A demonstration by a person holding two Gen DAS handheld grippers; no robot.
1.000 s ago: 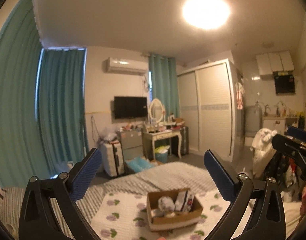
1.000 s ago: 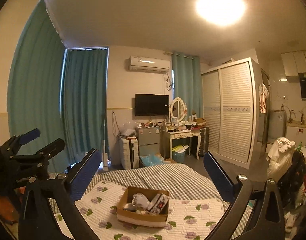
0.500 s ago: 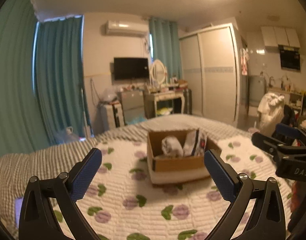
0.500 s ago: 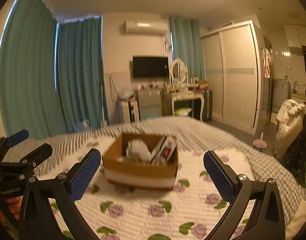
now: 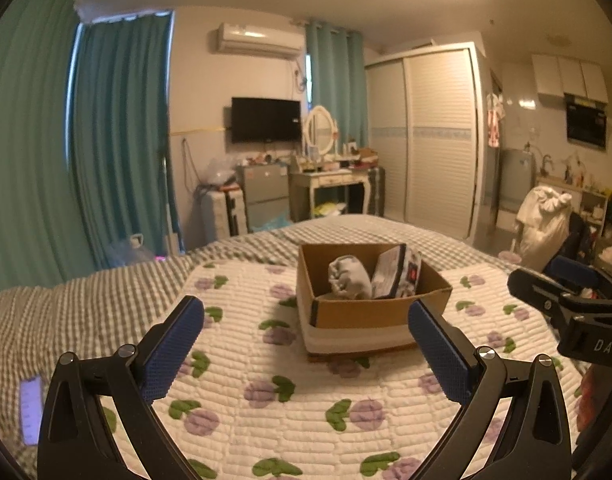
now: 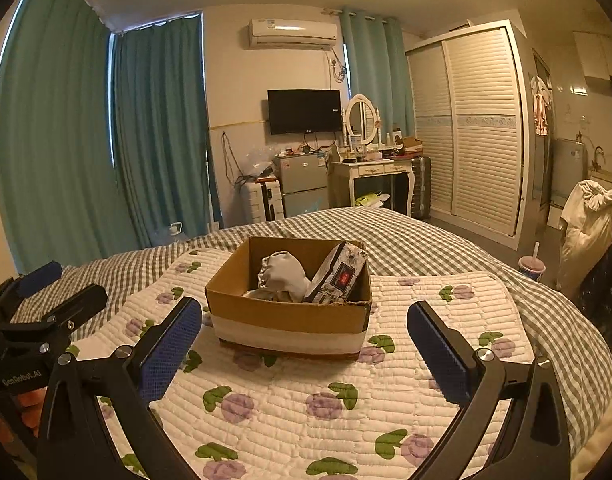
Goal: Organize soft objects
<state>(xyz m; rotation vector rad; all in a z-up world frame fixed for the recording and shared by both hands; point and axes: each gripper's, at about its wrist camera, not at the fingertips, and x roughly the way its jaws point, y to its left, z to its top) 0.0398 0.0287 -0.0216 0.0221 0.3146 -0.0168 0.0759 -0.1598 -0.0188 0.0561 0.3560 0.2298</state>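
A cardboard box [image 5: 362,314] [image 6: 285,320] stands on the flowered quilt [image 5: 265,400] [image 6: 306,400] on the bed. In it lie a rolled grey cloth [image 5: 348,276] [image 6: 283,272] and a patterned soft pack with a red label [image 5: 398,270] [image 6: 338,276]. My left gripper [image 5: 306,344] is open and empty, just short of the box, a little left of it. My right gripper [image 6: 303,344] is open and empty, in front of the box. The right gripper shows at the right edge of the left wrist view [image 5: 566,312]; the left gripper shows at the left edge of the right wrist view [image 6: 41,320].
A checked grey blanket [image 6: 406,240] covers the bed beyond the quilt. A phone [image 5: 30,408] lies on the bed at the left. Past the bed stand suitcases, a small fridge [image 6: 301,184], a dressing table [image 6: 370,172] and a wardrobe [image 6: 474,128]. A cup with a straw [image 6: 532,266] is at the right.
Both grippers have tilted down from the ceiling and room toward the bed. The box now sits higher and larger in both views. Both jaws stay open.
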